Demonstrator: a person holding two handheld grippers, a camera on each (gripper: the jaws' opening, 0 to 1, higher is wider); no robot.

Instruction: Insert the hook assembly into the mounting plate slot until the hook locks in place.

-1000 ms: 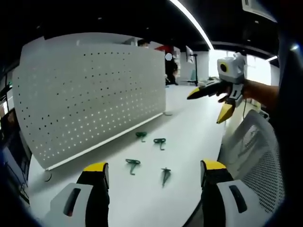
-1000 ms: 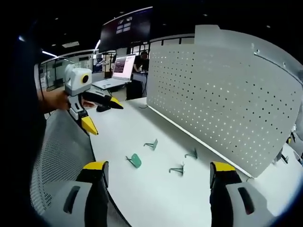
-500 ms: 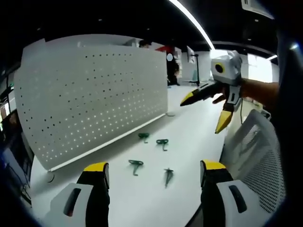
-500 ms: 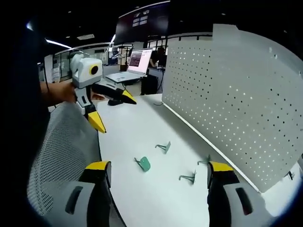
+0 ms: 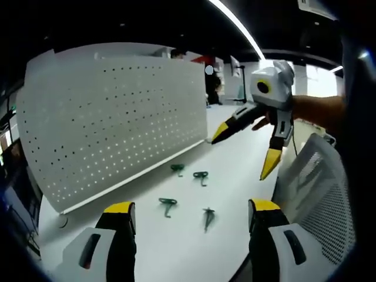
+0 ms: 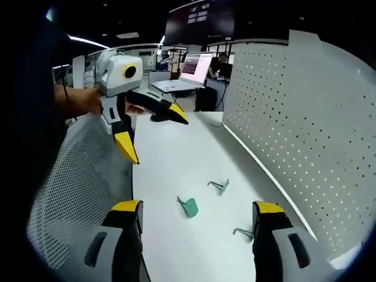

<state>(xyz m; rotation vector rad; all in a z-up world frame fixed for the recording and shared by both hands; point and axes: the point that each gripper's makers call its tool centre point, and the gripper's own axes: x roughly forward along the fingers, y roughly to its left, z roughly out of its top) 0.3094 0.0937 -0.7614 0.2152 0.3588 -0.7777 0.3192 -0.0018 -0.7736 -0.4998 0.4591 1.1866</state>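
Hooks before unlabelled mounting plate

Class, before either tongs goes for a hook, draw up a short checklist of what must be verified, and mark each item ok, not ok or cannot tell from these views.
1. Left tongs open, nothing held: ok.
2. Right tongs open, nothing held: ok.
3. Four green hooks lying on the white table, apart from one another: ok.
4. White pegboard standing upright along the table edge: ok.
5. A hook already seated in the pegboard: not ok, none is.
6. Which hole or slot is the target: cannot tell.
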